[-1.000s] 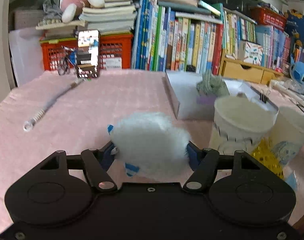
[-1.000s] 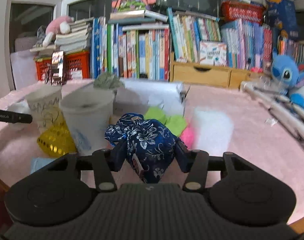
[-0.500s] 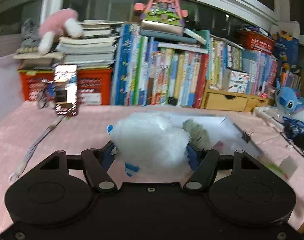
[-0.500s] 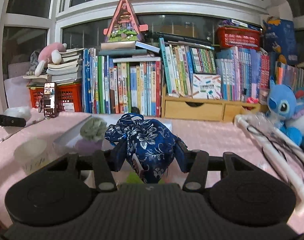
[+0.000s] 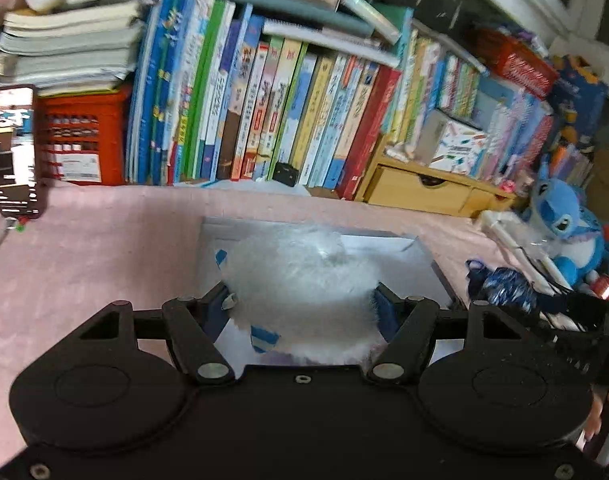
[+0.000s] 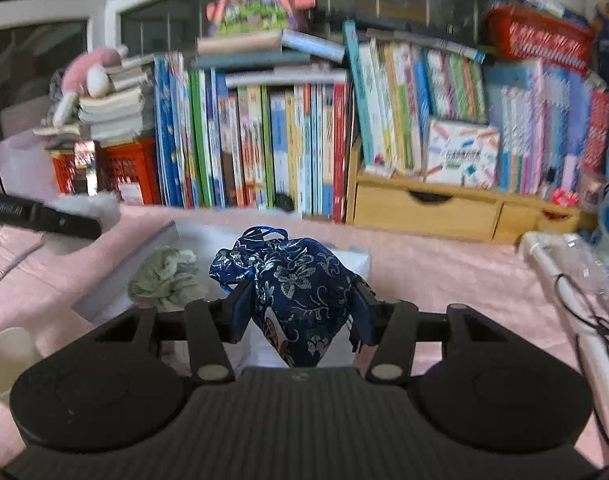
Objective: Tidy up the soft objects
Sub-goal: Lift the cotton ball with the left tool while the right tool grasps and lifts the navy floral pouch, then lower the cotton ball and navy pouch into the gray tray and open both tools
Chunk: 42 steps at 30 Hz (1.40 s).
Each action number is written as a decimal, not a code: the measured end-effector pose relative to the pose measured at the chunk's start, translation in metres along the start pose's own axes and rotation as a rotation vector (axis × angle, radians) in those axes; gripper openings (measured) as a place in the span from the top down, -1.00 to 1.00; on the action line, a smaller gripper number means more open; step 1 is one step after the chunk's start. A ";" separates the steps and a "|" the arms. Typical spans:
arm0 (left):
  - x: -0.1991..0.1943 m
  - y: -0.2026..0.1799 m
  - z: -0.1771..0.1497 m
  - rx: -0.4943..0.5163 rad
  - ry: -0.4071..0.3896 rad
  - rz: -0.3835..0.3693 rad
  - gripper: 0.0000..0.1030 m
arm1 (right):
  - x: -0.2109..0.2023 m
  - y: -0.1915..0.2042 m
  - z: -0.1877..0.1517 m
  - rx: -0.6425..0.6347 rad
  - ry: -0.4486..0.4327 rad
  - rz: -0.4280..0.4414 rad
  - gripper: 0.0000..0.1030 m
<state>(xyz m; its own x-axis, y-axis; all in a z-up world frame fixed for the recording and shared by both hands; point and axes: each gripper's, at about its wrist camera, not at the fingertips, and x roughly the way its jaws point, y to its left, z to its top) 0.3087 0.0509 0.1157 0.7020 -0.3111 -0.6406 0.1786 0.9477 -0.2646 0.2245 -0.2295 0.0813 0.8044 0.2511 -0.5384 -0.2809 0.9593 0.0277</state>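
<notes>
Two grips: your left gripper (image 5: 302, 306) pinches the white fluffy toy (image 5: 300, 280) above the grey box (image 5: 420, 258), your right gripper (image 6: 300, 306) squeezes the blue brocade pouch (image 6: 292, 284) (green cloth (image 6: 166, 278) beside it). Beyond lies bare pink tablecloth (image 6: 432, 268), then the book wall (image 6: 264, 140).

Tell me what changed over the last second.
Both grippers carried their loads from beside the paper cups to over the white box. The left gripper keeps its grip on the white fluffy toy, the right gripper on the blue floral pouch. The green scrunchie stays in the box.
</notes>
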 end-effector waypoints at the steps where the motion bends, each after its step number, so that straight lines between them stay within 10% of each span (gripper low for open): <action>1: 0.011 -0.003 0.004 0.001 0.016 0.009 -0.32 | 0.009 0.000 0.001 0.004 0.018 -0.002 -0.08; 32: 0.121 -0.027 0.000 0.067 0.273 0.064 -0.07 | 0.111 0.012 -0.003 -0.065 0.289 0.011 -0.16; 42: 0.087 -0.028 0.012 0.062 0.228 0.056 -0.45 | 0.093 0.009 0.007 -0.032 0.234 0.030 -0.41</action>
<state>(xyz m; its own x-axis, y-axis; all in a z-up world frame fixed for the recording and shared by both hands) 0.3737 -0.0018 0.0760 0.5391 -0.2597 -0.8012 0.1906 0.9642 -0.1842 0.3000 -0.1965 0.0372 0.6529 0.2395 -0.7186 -0.3224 0.9464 0.0225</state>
